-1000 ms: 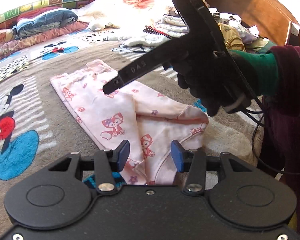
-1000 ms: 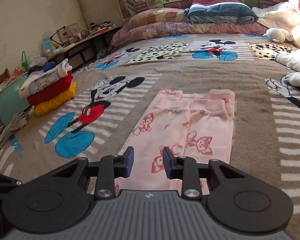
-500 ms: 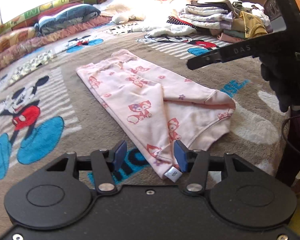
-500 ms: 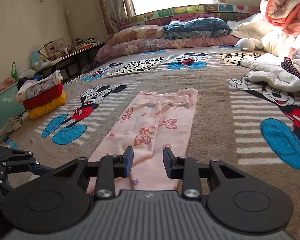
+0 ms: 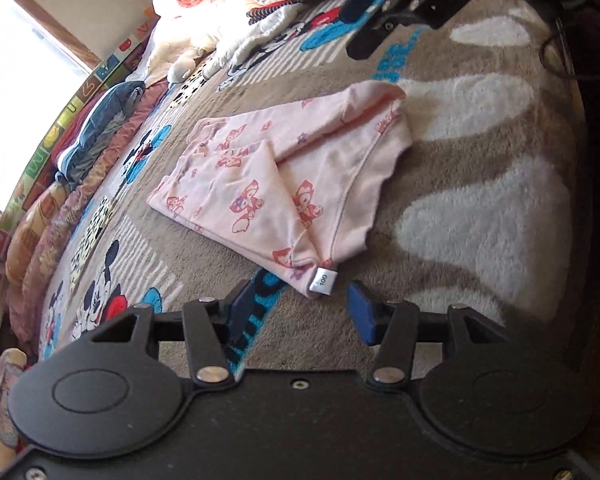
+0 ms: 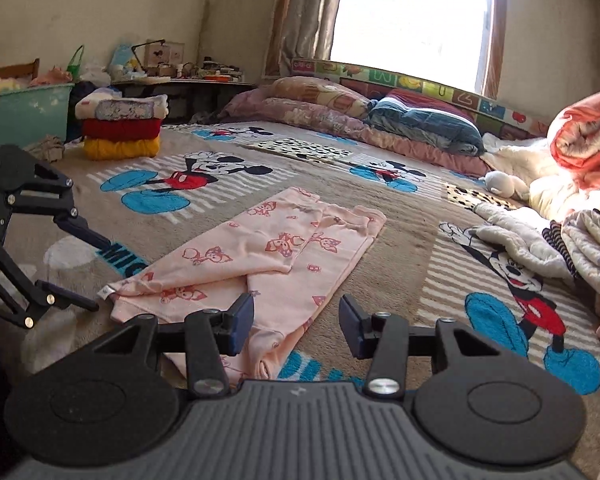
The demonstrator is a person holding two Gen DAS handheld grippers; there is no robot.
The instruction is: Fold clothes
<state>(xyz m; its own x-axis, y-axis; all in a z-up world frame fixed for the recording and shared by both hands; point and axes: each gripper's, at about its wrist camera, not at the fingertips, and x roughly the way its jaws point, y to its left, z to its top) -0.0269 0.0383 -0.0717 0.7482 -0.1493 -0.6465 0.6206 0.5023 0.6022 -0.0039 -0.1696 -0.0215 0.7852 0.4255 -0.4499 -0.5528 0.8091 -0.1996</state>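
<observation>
Pink printed trousers lie flat on the cartoon-print blanket, legs folded together, waist end nearest me. A white size tag marks the near waist corner. My left gripper is open, just short of that corner, nothing between its blue pads. In the right wrist view the trousers stretch away from me, and my right gripper is open over the other waist corner without holding it. The left gripper shows at the left edge, near the tag. The right gripper appears top right in the left wrist view.
A stack of folded red, yellow and white clothes stands at the far left by a green bin. Pillows line the window side. Loose laundry and a fleece pile lie at the right.
Both grippers have dropped lower and closer to the waist end of the trousers and have opened wider. The left view has rolled sideways. The trousers have not moved.
</observation>
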